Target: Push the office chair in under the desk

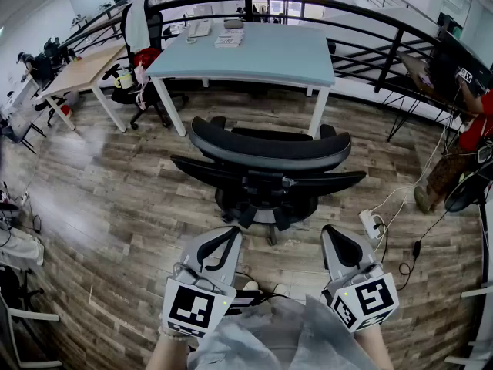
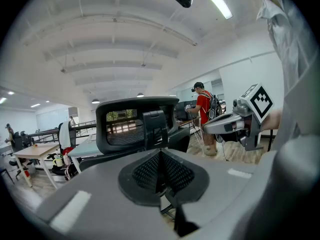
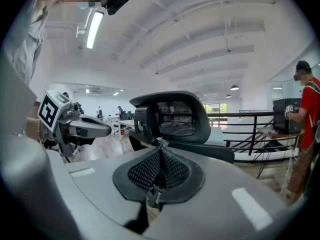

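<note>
1. We face the desk (image 1: 262, 60), with another chair (image 1: 141, 45) at its left corner.
2. The office chair (image 1: 266, 156) stands just before the desk (back toward us, seat outside).
3. Our left gripper (image 1: 223, 236) and right gripper (image 1: 336, 236) hover behind it, jaws clenched together, empty.
4. A power strip (image 1: 368, 223) lies on the floor to the right.

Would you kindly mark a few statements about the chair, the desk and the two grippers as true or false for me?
1. The left gripper and right gripper are both shut and empty. True.
2. The office chair is tucked under the desk. False: it stands out on the floor in front of the desk.
3. The right gripper touches the office chair. False: it is short of the chair.
4. A person in red is to the right of the desk. True.
</note>
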The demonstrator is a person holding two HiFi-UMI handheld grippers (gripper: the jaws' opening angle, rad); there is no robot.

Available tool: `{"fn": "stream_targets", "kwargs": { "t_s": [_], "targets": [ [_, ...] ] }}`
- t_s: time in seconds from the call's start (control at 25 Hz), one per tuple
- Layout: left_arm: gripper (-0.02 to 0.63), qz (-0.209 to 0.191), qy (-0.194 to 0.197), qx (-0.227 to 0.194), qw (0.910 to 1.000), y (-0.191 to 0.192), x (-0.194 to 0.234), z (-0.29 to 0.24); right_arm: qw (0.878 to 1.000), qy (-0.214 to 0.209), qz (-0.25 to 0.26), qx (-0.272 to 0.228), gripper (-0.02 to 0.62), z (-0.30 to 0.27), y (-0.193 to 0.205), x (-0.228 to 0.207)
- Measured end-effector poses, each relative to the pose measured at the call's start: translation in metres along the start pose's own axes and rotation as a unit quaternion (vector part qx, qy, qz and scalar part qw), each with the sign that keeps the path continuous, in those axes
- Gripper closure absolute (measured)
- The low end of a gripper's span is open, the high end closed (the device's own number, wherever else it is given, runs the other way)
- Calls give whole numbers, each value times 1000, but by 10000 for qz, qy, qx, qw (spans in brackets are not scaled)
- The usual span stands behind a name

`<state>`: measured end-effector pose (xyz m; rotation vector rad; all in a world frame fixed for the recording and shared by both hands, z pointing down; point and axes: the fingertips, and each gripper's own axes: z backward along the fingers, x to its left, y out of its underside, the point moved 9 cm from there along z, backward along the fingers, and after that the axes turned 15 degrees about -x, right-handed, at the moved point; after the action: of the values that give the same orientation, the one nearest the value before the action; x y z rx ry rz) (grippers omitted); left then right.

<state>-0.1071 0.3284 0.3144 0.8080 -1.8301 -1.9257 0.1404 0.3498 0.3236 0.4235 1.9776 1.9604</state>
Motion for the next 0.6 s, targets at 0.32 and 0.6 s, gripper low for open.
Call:
{"fn": "stream_targets", "kwargs": {
  "t_s": [0.32,0.6],
  "targets": [
    [603,84,12,90,9999,0,5,-2,10000,19,1,5,588,-5,0,2],
    [603,120,28,123,9998,2,7,-5,10000,56,-3,35,588,-7,2,0]
  ]
}}
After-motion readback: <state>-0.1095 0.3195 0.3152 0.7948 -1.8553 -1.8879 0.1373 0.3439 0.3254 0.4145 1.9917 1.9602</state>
